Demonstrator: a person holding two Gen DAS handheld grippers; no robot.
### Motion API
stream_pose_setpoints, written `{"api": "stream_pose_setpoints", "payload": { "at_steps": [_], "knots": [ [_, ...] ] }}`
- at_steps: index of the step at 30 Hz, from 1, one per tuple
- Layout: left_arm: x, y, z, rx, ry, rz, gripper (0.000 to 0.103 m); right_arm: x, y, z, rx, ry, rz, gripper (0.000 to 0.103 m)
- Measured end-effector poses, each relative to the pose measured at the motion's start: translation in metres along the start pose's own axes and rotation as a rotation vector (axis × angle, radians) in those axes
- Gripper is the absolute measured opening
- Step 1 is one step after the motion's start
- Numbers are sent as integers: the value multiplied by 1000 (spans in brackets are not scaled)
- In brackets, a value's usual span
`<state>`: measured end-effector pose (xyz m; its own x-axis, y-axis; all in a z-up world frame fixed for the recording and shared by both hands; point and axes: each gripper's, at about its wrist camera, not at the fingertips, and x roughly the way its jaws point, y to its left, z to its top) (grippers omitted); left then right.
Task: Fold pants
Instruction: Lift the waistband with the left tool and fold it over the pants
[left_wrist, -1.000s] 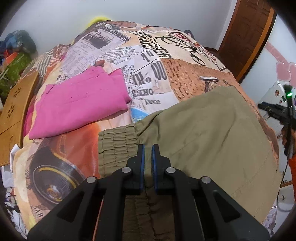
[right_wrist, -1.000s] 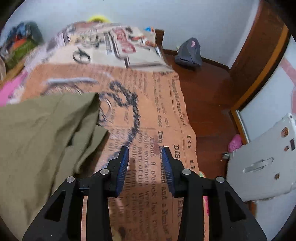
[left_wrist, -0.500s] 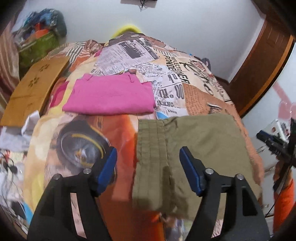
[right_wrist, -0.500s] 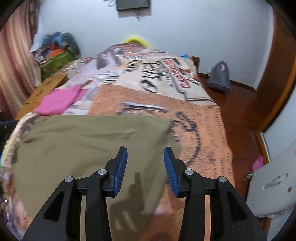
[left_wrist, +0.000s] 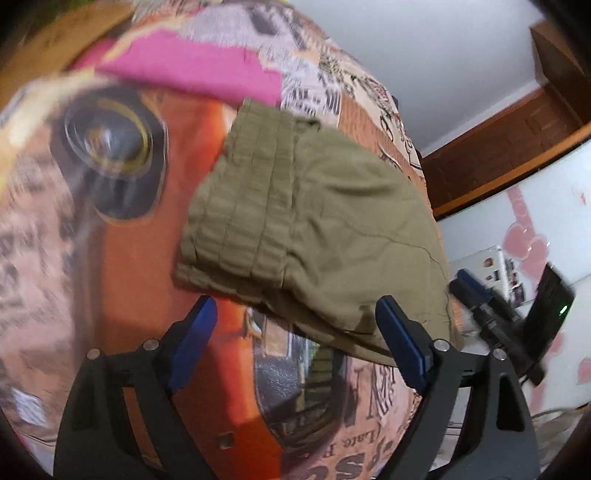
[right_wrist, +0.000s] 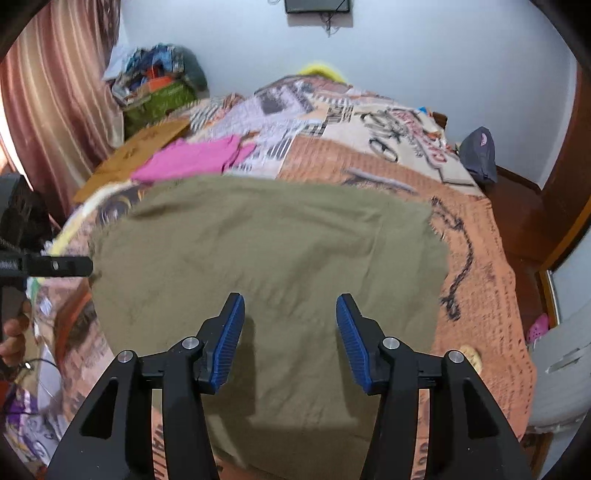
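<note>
The olive-green pants (left_wrist: 306, 229) lie folded flat on the printed bedspread (left_wrist: 122, 280), ribbed waistband toward the left in the left wrist view. They also fill the middle of the right wrist view (right_wrist: 266, 258). My left gripper (left_wrist: 295, 343) is open and empty, just short of the pants' near edge. My right gripper (right_wrist: 290, 339) is open and empty above the near part of the pants. The left gripper's tip shows at the left edge of the right wrist view (right_wrist: 55, 266); the right gripper shows at the right in the left wrist view (left_wrist: 480, 299).
A folded pink garment (right_wrist: 192, 158) lies on the bed beyond the pants. A wooden board (right_wrist: 136, 155) and a pile of bags (right_wrist: 159, 88) sit at the far left. A dark bag (right_wrist: 478, 151) lies on the floor at right. A white appliance (right_wrist: 561, 369) stands near right.
My left gripper let go of the waistband, opened wide and drew back and tilted. My right gripper swung left over the pants and opened wider. The pants now lie flat.
</note>
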<state>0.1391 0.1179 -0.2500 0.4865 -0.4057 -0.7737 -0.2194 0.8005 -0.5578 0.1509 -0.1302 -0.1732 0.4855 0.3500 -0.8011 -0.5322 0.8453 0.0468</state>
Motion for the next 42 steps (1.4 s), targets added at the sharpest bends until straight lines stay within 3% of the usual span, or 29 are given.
{"api": "stream_pose_setpoints", "payload": {
  "at_steps": [6,11,13,14,16,19,21,24,28,34,38,42],
  "knots": [
    [11,15,6,-134,-15,-109,97,16,-4,-9,3,46,32,48],
    [20,18,20,-181,-48,-128,97,18,-2,-10,-21,47,34,48],
    [19,17,21,-184,-79,-113,93,18,-3,-12,-13,45,46,48],
    [19,17,24,-178,-86,-98,87,17,-3,-13,-7,44,51,48],
    [20,10,27,-107,-97,-21,70,17,-5,-13,4,40,54,48],
    [18,1,27,-59,-140,26,63,16,-6,-15,13,39,65,49],
    [12,-6,26,-12,-184,66,46,16,-6,-14,14,40,62,49],
    [0,-25,27,93,-261,128,36,15,-6,-12,13,45,61,49],
    [-15,-48,16,225,-338,211,30,10,-6,-7,18,53,54,49],
    [-36,-63,2,327,-417,272,29,-9,-2,21,65,-32,109,49],
    [-53,-74,-11,398,-472,314,28,-6,23,46,43,-69,158,49],
    [-68,-78,-22,445,-503,333,28,13,55,55,-17,-17,217,49]
  ]
}}
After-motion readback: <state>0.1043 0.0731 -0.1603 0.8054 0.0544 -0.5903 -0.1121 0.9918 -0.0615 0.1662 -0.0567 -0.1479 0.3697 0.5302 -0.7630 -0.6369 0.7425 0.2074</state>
